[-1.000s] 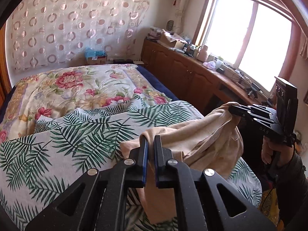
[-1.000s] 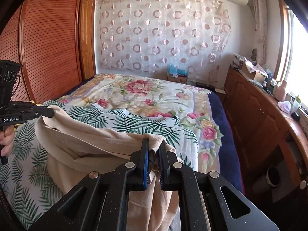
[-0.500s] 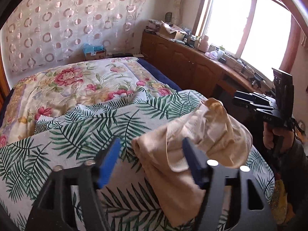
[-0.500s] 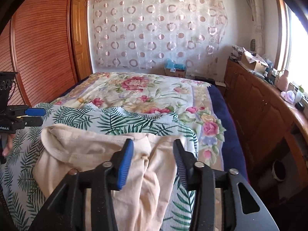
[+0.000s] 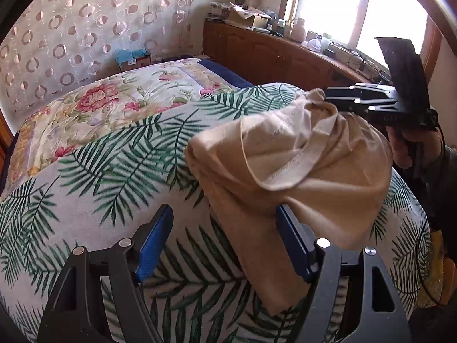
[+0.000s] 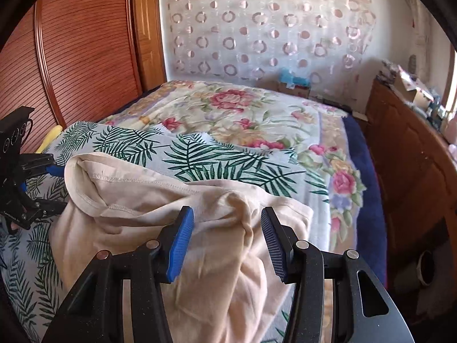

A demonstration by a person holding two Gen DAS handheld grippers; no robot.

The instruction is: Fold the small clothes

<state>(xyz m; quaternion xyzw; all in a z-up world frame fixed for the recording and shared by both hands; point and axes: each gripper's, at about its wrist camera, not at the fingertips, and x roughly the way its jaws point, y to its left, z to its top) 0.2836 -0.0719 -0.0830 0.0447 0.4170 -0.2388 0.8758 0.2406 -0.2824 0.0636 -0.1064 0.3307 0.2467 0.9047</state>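
Beige garment (image 6: 160, 228) lies rumpled beneath the gaping right hand-held gripper (image 6: 227, 235).

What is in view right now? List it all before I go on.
beige cotton garment: one, beige, crumpled on the palm-leaf sheet between both grippers
palm-leaf print sheet: one, white and green, near half of bed
floral quilt: one, cream with pink roses, far half of bed
wooden cabinet run: one, brown, under the window, cluttered top
cardboard box with blue contents: one, beyond the bed by the curtain
circle-pattern curtain: one, white and pink, far wall
left gripper: black, blue pads, open
right gripper: black, blue pads, open
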